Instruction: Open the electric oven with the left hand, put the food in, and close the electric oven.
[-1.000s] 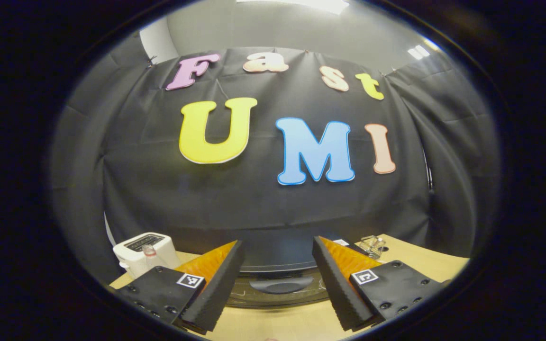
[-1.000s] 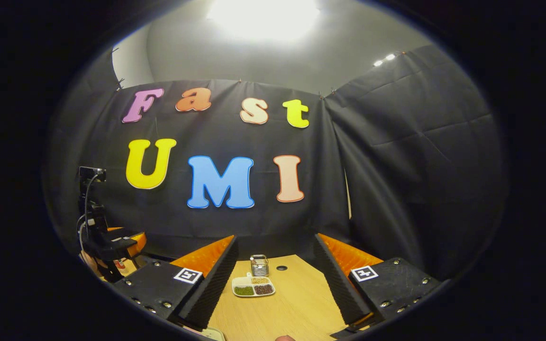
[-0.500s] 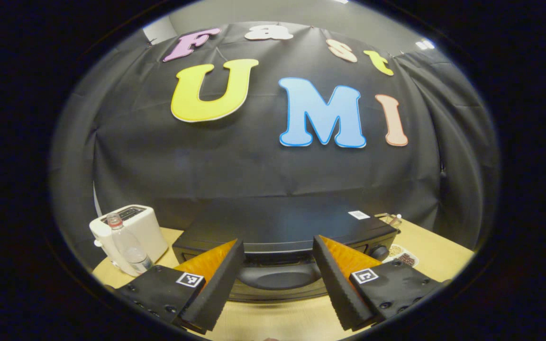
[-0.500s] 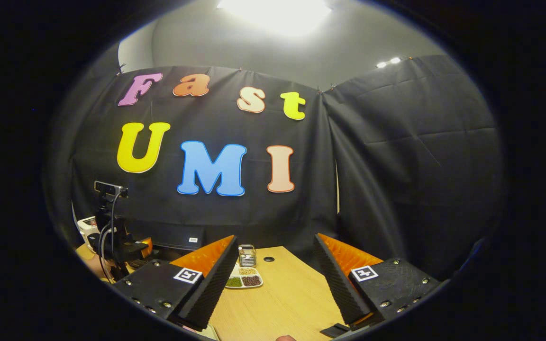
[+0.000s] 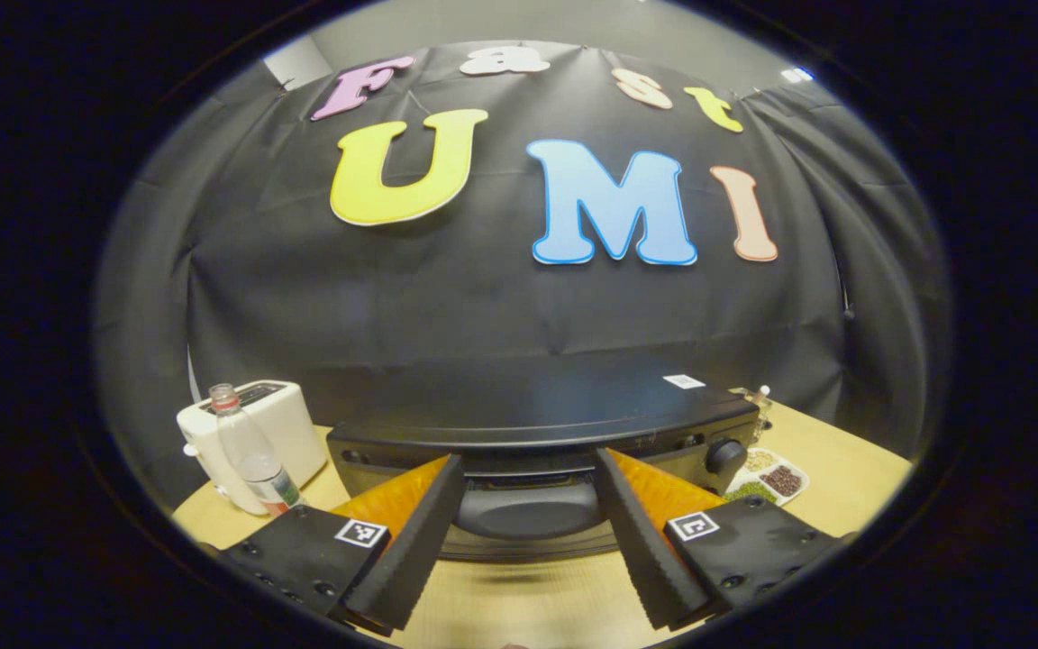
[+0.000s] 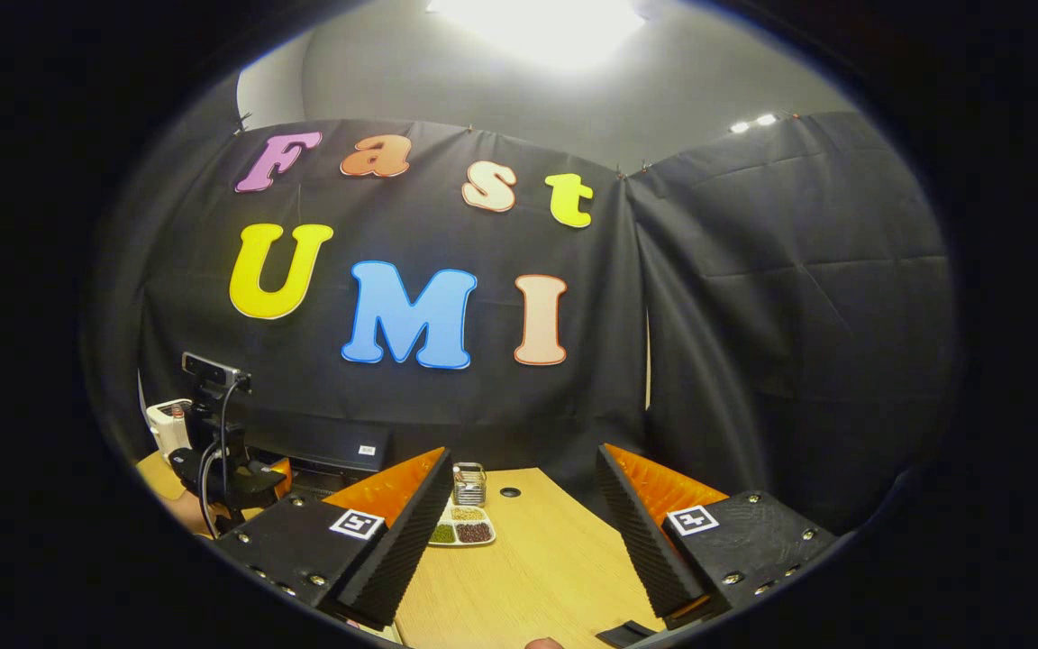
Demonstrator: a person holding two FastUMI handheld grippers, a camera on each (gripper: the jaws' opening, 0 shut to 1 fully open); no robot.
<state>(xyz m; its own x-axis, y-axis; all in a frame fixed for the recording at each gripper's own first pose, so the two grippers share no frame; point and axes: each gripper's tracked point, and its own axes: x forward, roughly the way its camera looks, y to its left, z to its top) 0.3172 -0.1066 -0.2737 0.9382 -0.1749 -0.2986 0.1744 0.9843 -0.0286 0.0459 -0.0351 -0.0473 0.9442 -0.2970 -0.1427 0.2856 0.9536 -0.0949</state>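
Over the last second the left claw has dropped and closed in on the electric oven, fingers spread wide with the door handle now framed between them, not yet touched; door appears shut. Judged: approach nearly done, grasp and pull come next. Right claw hangs wide and empty over the counter; the food tray sits right of the oven.

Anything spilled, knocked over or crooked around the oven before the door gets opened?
Nothing stands out. The oven sits square with its door shut, the bottle and toaster stand upright, and the divided dish holds its food neatly. The left gripper is open, facing the handle.
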